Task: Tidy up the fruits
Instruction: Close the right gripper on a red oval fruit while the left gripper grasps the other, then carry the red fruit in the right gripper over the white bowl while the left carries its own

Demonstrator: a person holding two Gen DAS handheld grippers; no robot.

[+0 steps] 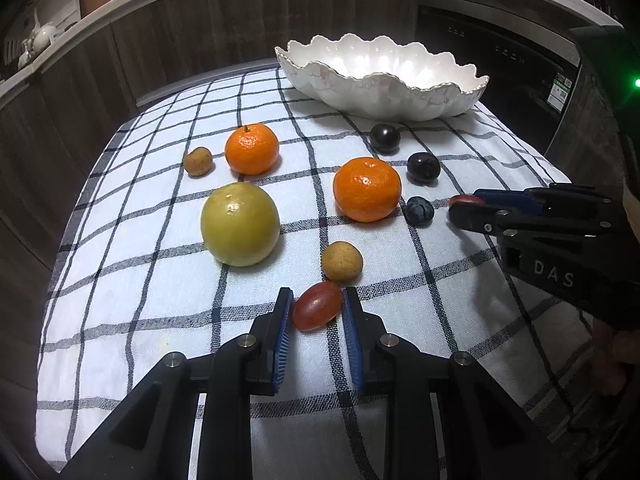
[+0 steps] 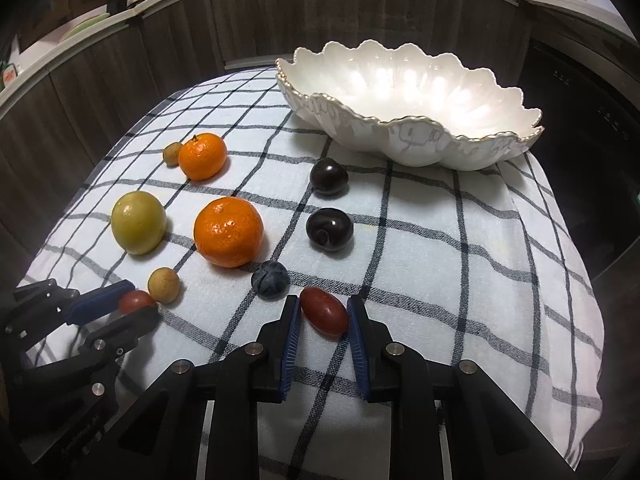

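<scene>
My left gripper [image 1: 317, 299] is shut on a small red oval fruit [image 1: 316, 312] lying on the checked cloth [image 1: 160, 320], just in front of a brown longan [image 1: 342, 262]. My right gripper [image 2: 323, 305] is shut on a second red oval fruit [image 2: 325, 313], beside a bluish round fruit [image 2: 270, 280]. Each gripper shows in the other view: the right gripper [image 1: 464, 206] with its red fruit [image 1: 466, 200], and the left gripper [image 2: 138, 308] with its red fruit [image 2: 135, 301]. The white scalloped bowl [image 2: 420, 148] at the back right is empty.
Loose on the cloth lie two mandarins [image 2: 229, 232] [image 2: 202, 156], a yellow-green round fruit [image 2: 138, 222], another longan [image 2: 173, 154] and two dark plums [image 2: 329, 176] [image 2: 329, 227]. Dark cabinets ring the table's far side. A hand [image 1: 612, 360] holds the right gripper.
</scene>
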